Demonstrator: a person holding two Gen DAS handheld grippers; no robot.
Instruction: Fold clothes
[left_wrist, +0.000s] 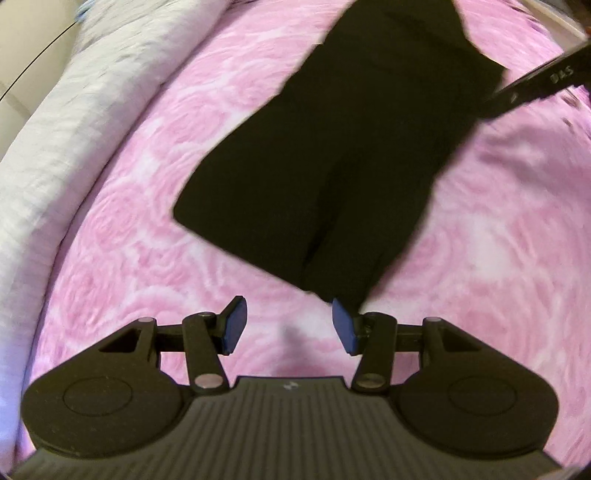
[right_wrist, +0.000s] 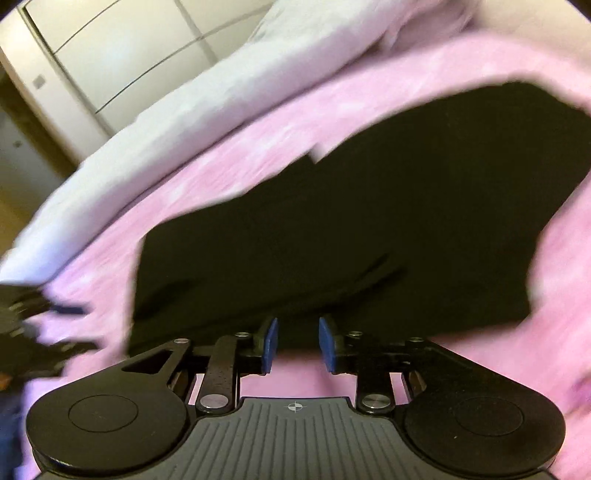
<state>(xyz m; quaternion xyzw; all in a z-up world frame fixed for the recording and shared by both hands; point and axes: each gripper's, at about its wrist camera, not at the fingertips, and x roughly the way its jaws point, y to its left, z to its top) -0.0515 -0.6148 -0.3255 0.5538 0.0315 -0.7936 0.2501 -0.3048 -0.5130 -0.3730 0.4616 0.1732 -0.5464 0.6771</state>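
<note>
A black garment (left_wrist: 332, 155) lies flat on a bed covered by a pink blanket (left_wrist: 147, 221) with a pale rose pattern. The garment is folded into a long, narrow shape that widens toward its far end. A rumpled white duvet (left_wrist: 62, 129) runs along the far side of the pink blanket, touching its edge.

The left tool (left_wrist: 290, 326) hangs above the blanket at the garment's near, narrow end. Its blue pads (left_wrist: 234, 325) stand apart with only pink blanket showing between them; nothing is gripped. The right-hand pad sits just beside the garment's corner.

The right tool (right_wrist: 297, 345) hovers over the garment's long edge. Its blue pads (right_wrist: 269, 345) are parted by a modest gap, and the black cloth lies behind and below them rather than pinched between them. This view is blurred.

From the left tool's view, the right tool shows as a dark bar at the garment's far right edge. White cupboard doors (right_wrist: 110, 55) stand beyond the bed.
</note>
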